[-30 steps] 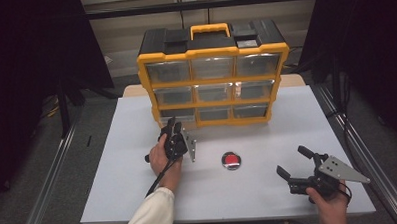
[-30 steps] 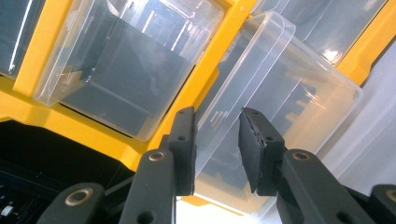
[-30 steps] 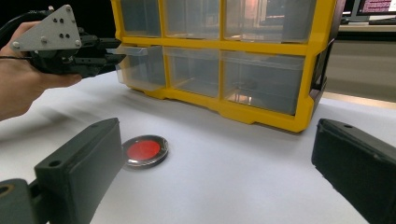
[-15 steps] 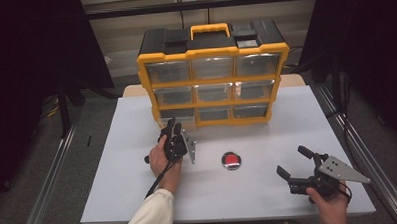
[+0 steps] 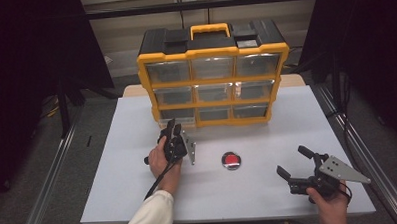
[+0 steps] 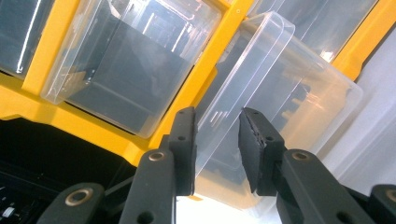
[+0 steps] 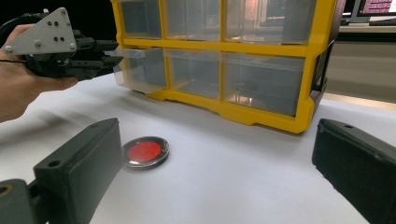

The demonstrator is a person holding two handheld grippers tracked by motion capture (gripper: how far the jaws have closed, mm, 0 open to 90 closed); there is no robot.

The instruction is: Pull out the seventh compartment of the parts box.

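A yellow organizer [image 5: 212, 51] with clear drawers stands at the back of the white table [image 5: 297, 118]. Its bottom-left drawer [image 7: 140, 70] sticks out a little from the frame. My left gripper [image 5: 173, 128] reaches up to that drawer [image 6: 280, 84], and its jaws [image 6: 215, 116] are shut on the clear front lip. The right gripper view catches this left gripper [image 7: 112, 53] at the lip from the side. A small red disc with a metal rim [image 5: 230, 160] lies flat on the table. My right gripper [image 5: 292, 160] hovers low at the front right, open and holding nothing, pointed at the disc [image 7: 145, 151].
The organizer's other drawers sit flush in the yellow frame [image 7: 261, 116], and a black and yellow handle [image 5: 211, 30] tops it. Metal rails [image 5: 49, 197] run along both sides of the table. Bare white surface lies between the disc and the front edge.
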